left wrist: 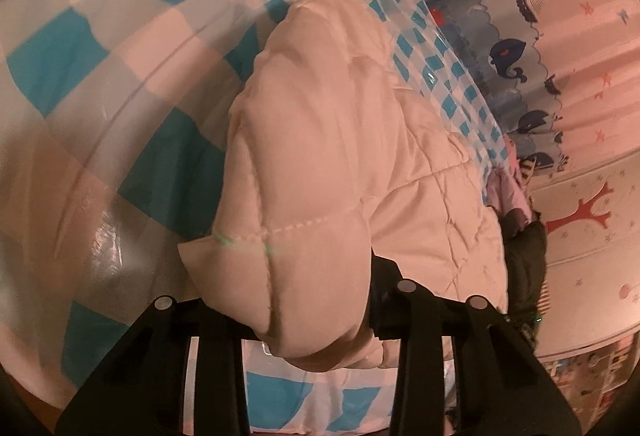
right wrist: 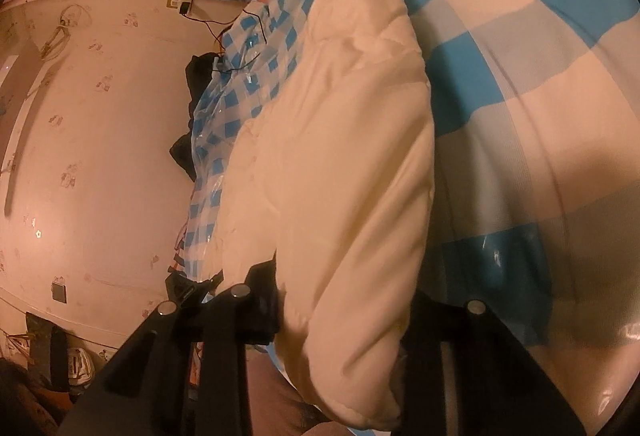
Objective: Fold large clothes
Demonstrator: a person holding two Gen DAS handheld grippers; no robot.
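Both grippers clamped on the white quilted jacket point(left wrist: 320, 140); left gripper point(left wrist: 316, 332) bites a puffy hem fold at 6 o'clock in its view; right gripper point(right wrist: 340, 340) pinches the matching edge at 6 o'clock in its own. Jacket lies on the blue checked tablecloth point(left wrist: 80, 48) (clear plastic over it), body running toward 12 o'clock. 2-point grip likely keeps the edge straight for folding over; padding is bulky, could slip.

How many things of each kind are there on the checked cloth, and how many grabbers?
Puffy white jackets: 1
Blue-and-white checked cloths: 1
Grabbers: 2, the left gripper and the right gripper, both pinching the jacket
Total: 4
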